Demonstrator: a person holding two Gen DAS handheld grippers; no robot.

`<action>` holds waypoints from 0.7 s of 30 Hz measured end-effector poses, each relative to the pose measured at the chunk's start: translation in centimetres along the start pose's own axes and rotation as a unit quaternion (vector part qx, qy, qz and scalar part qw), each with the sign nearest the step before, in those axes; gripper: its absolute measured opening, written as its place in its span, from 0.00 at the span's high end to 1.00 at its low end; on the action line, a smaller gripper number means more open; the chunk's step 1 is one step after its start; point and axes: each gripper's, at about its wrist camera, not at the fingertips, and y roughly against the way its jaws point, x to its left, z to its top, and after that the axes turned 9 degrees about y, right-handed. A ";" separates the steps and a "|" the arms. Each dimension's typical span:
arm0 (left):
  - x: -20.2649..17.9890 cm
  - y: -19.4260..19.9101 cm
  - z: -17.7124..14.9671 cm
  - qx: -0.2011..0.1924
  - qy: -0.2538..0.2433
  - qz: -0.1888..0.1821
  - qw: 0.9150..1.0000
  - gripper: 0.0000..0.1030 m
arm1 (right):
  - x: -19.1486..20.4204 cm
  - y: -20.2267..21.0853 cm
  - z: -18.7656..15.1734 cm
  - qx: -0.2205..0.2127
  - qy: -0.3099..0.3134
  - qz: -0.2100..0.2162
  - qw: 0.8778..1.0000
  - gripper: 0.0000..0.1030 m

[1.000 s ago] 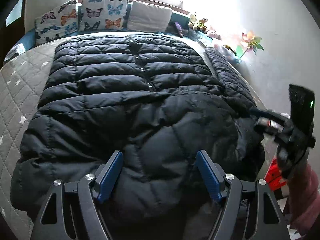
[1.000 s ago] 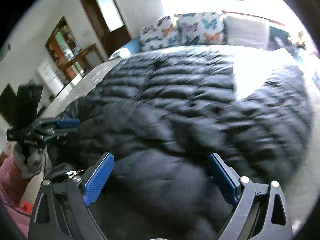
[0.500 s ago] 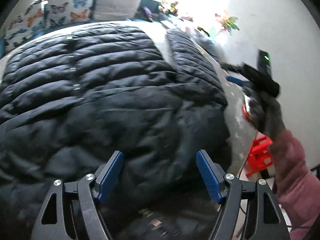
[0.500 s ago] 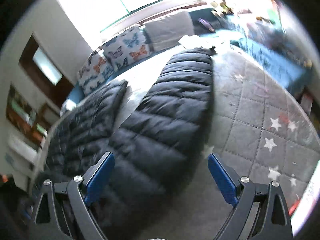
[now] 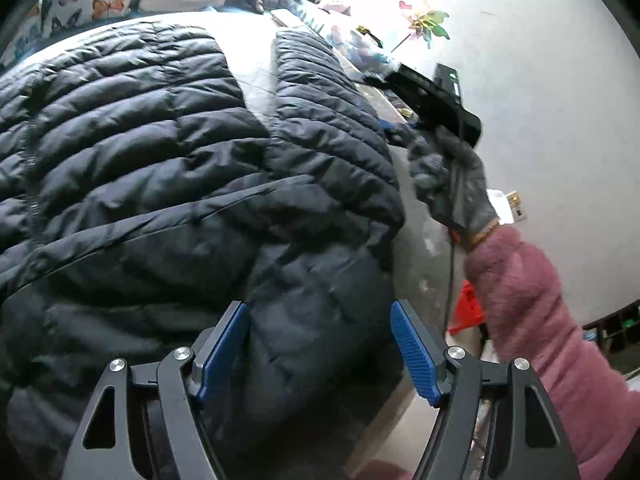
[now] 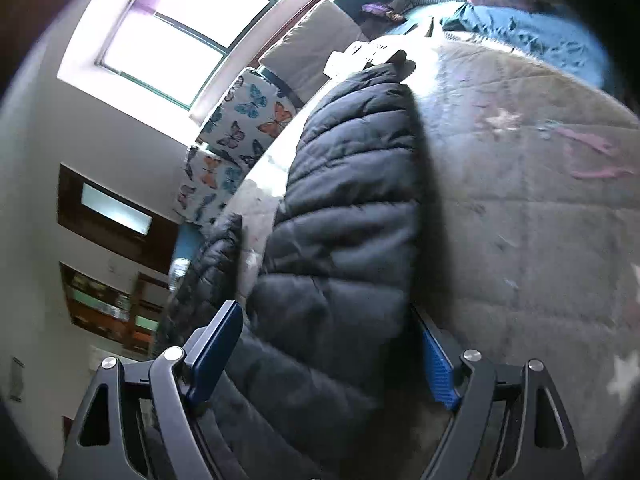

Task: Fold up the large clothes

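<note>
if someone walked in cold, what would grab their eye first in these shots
A big black puffer jacket spread over the grey star-quilted bed fills both views, its sleeve lying between the right gripper's blue pads. Next, the person's pink fuzzy sleeve at the bed's right edge. Then the butterfly pillows under the bright window.

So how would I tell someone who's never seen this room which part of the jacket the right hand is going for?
Start at the quilted grey bed cover with stars. A black puffer jacket is spread across it. The part in question is its sleeve, the long narrow quilted strip lying apart from the broad body with bare cover between them, its cuff toward the butterfly pillows. The open right tool straddles it.
</note>
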 end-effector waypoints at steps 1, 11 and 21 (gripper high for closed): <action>-0.2 -0.3 0.3 0.005 0.004 -0.009 1.000 0.26 | -0.2 -0.4 0.4 -0.001 -0.007 0.011 1.000 0.13; -0.5 -5.0 1.9 0.030 0.016 -0.056 0.998 0.26 | -1.7 -0.6 1.2 -0.042 -0.071 0.094 0.992 0.54; 1.2 3.5 0.5 -0.060 0.036 -0.090 0.994 0.26 | 5.5 5.2 2.0 -0.088 0.023 0.107 0.990 0.76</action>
